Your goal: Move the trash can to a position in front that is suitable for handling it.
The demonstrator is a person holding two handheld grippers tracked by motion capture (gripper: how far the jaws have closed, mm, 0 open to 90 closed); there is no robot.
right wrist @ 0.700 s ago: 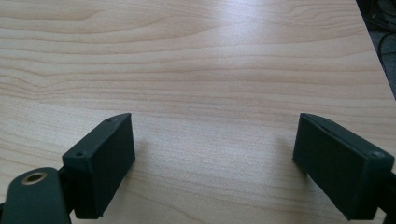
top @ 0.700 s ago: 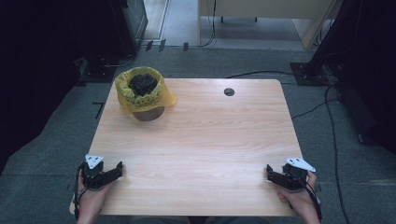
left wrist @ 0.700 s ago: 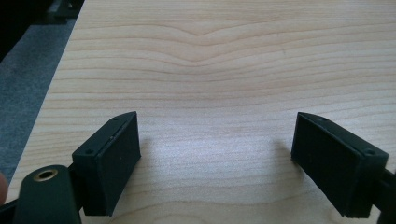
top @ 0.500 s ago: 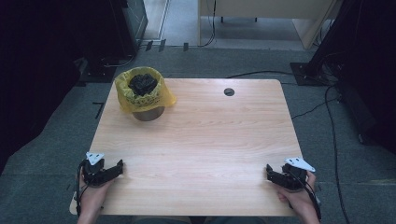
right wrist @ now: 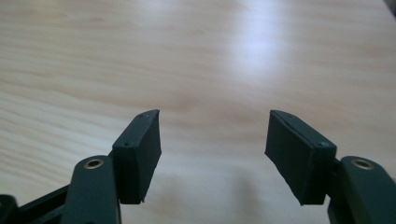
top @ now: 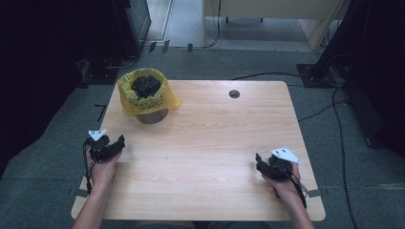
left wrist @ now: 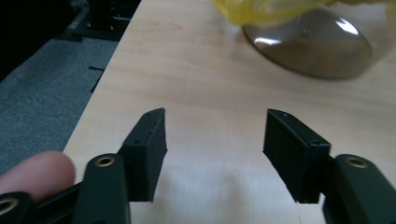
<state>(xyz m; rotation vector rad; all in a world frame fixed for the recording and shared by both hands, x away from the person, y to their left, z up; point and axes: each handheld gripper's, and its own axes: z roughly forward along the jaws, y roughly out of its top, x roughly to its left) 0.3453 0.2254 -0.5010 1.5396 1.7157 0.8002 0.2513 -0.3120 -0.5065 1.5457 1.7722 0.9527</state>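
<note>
Ahead, beyond the left gripper's (left wrist: 215, 135) spread, empty jaws, the yellow-lined bin (left wrist: 313, 42); right gripper (right wrist: 215, 135) likewise spread.

The table (top: 210, 143) is pale wood with fine, straight grain lines, and a small dark round hole (top: 234, 94) sits near its far edge. The metal bin (top: 152, 116) is dull silver-grey, lined with a bright yellow bag (top: 129, 98) that holds something black (top: 145, 86). Both the left claw (top: 114, 145) and the right claw (top: 260, 164) are matt black with brass-coloured rivets, each topped by a light grey plate, and the floor (top: 43, 157) is grey-green carpet.
</note>
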